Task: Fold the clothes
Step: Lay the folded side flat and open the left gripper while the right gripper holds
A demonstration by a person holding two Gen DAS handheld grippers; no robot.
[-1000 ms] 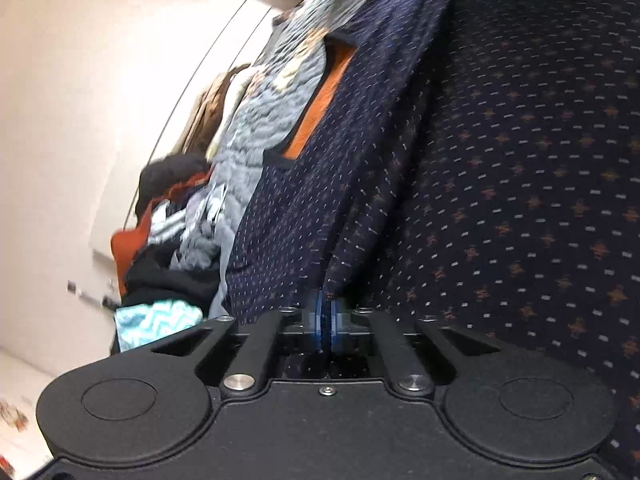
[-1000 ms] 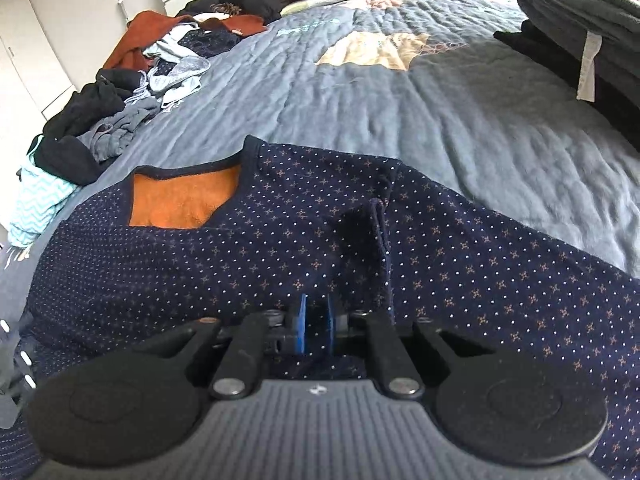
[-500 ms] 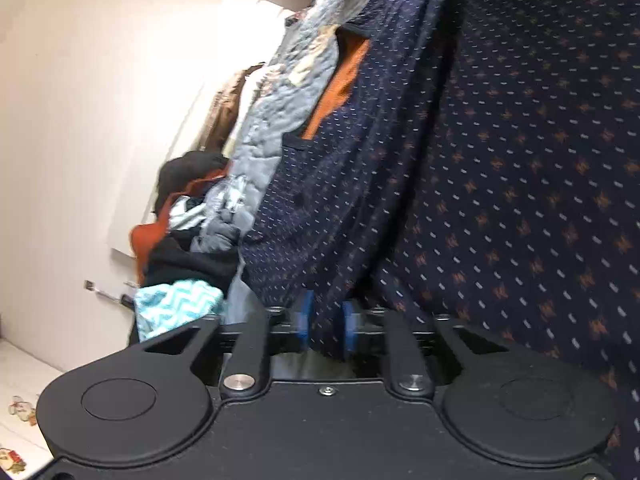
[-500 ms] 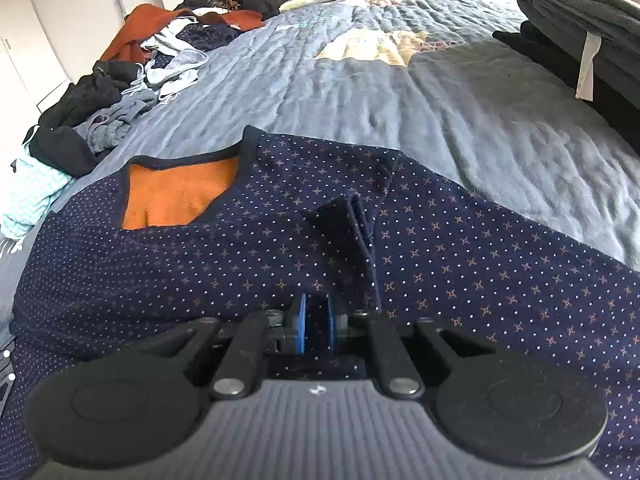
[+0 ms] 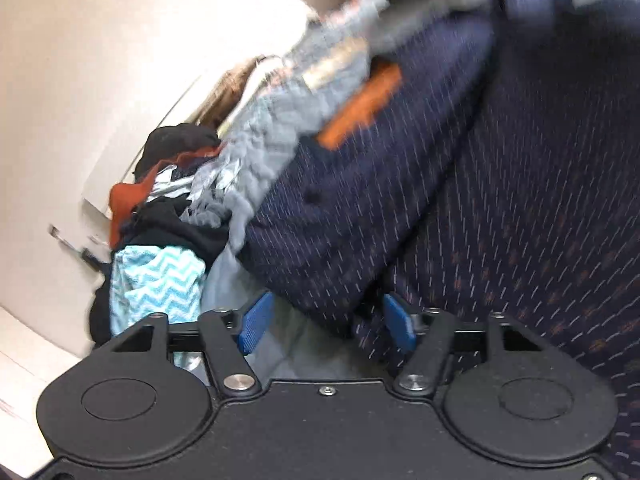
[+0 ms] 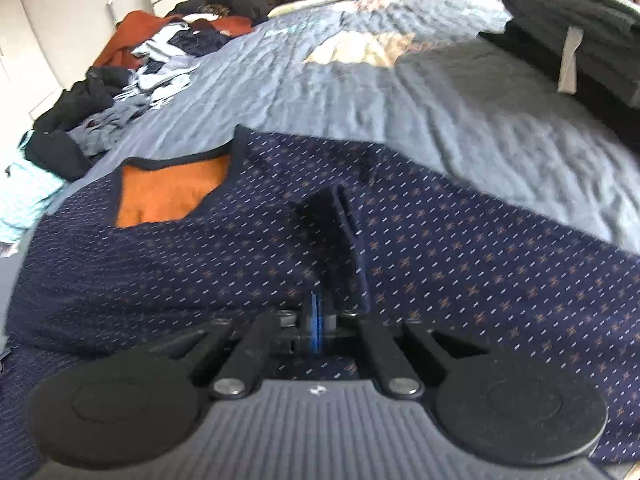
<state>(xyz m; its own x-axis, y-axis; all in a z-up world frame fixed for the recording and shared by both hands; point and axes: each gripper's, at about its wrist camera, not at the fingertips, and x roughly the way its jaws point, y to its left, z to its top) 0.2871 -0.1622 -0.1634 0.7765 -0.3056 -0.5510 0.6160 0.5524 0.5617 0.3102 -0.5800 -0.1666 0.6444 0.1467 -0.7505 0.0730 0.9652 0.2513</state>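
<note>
While your left gripper (image 5: 326,322) has just been opening, jaws wide and navy cloth loose between them, keep your right gripper (image 6: 319,318) clamped on the navy sweater (image 6: 440,240) fold, 12 o'clock, on the bed (image 6: 400,92). Release only once flat.

garment: navy dotted top (image 6: 400,240) spread flat on the near part of the bed, orange lining showing at its neckline on the left
right gripper (image 6: 319,322): blue pads pressed together on a raised fold of the navy top
bed: grey-blue quilt (image 6: 360,92) running to the far side
far left: heap of unfolded clothes (image 6: 120,80)
far right: stack of folded dark clothes (image 6: 572,20)
</note>
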